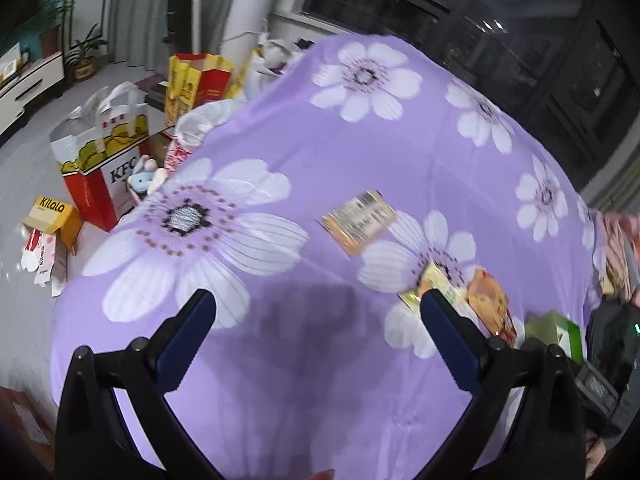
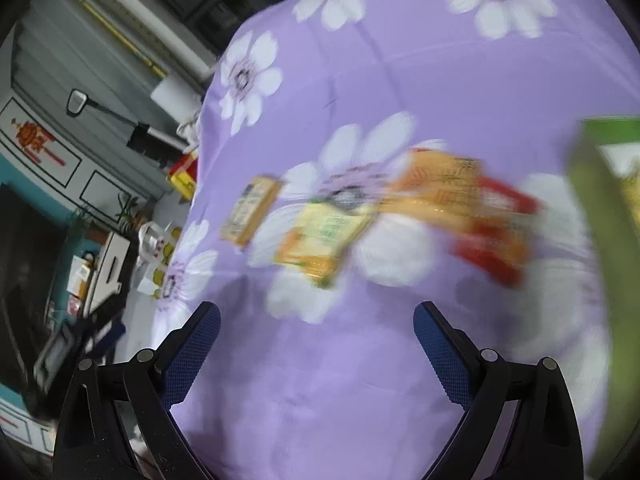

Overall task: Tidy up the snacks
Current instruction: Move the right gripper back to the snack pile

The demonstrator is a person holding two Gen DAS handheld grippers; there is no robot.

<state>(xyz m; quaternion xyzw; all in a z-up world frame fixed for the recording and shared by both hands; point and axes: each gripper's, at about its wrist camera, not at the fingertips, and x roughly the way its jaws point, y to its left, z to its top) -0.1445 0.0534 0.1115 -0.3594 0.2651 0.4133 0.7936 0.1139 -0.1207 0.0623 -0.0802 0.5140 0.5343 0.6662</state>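
surface: tabletop (image 1: 304,128) under a smooth purple cloth printed with big white flowers; fills most of both views.
room: left wrist view, upper left, grey floor with a red-and-white KFC paper bag (image 1: 106,168), a yellow Kilala carton (image 1: 54,216), a red-yellow carton (image 1: 198,80); dark window (image 1: 500,28) upper right. Right wrist view is motion-blurred, grey panelled wall at left.
orange packet: flat rectangular packet (image 1: 359,216), glossy, barcode side up, centre of left view; long axis runs lower left to upper right. In right view (image 2: 250,210) it sits left of centre, long axis near upright.
yellow packet: flat, crinkly (image 2: 320,236), centre of right view, just beside the orange-red one; partly behind the right finger in left view (image 1: 434,280).
orange-red packet: larger pouch (image 2: 464,208), right of centre, long axis toward lower right; blurred.
green box: cardboard, right edge (image 2: 604,184); lower right in left view (image 1: 560,330).
left gripper: (image 1: 316,320) fingers spread wide, nothing between, over bare cloth.
right gripper: (image 2: 316,328) fingers spread wide, empty, textured blue pads, below the packets.
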